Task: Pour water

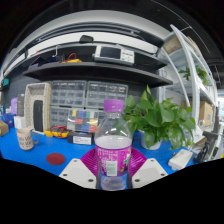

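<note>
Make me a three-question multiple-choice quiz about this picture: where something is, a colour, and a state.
1. Where is the water bottle?
A. between the gripper's fingers
B. on the shelf
C. behind the plant

2. What colour is the bottle's cap?
A. green
B. pink
C. black

3. How does the bottle stand?
A. lying flat
B. upside down
C. upright, cap on

Answers: 1 A, a finger sits at each side of it; 2 B, the cap is pale pink; 3 C, its cap points up, in front of the potted plant on the blue table.
</note>
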The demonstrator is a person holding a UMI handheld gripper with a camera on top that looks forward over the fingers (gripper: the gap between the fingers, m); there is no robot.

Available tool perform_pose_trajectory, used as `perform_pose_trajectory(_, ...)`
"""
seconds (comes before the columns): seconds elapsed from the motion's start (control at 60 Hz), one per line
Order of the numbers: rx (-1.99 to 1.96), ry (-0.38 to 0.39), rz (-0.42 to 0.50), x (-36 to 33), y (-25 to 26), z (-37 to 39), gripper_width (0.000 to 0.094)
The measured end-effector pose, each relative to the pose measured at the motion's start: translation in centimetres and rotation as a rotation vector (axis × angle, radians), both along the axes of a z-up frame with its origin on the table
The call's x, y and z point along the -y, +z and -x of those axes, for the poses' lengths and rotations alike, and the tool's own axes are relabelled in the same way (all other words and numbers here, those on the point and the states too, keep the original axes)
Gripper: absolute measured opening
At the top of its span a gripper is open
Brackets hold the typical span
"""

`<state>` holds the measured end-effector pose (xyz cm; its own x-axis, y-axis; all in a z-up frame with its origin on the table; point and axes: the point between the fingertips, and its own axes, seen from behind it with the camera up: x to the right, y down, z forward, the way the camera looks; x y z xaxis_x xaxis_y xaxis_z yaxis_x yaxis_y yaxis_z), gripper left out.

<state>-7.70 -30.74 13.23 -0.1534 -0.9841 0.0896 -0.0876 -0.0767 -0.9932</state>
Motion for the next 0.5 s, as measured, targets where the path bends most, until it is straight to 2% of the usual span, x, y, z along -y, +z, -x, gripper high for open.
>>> perform_pose_trajectory(0.067, -0.018, 0.021, 0.051, -1.5, 0.2, -0.6, 0.0357)
perform_pose_trajectory(0.15, -0.039, 0.05, 0.167, -4.2, 0.7, -2.0, 0.0357)
perform_pose_trajectory(0.5, -0.129, 0.215, 0.843, -18.3, 0.9, -10.0, 0.0356)
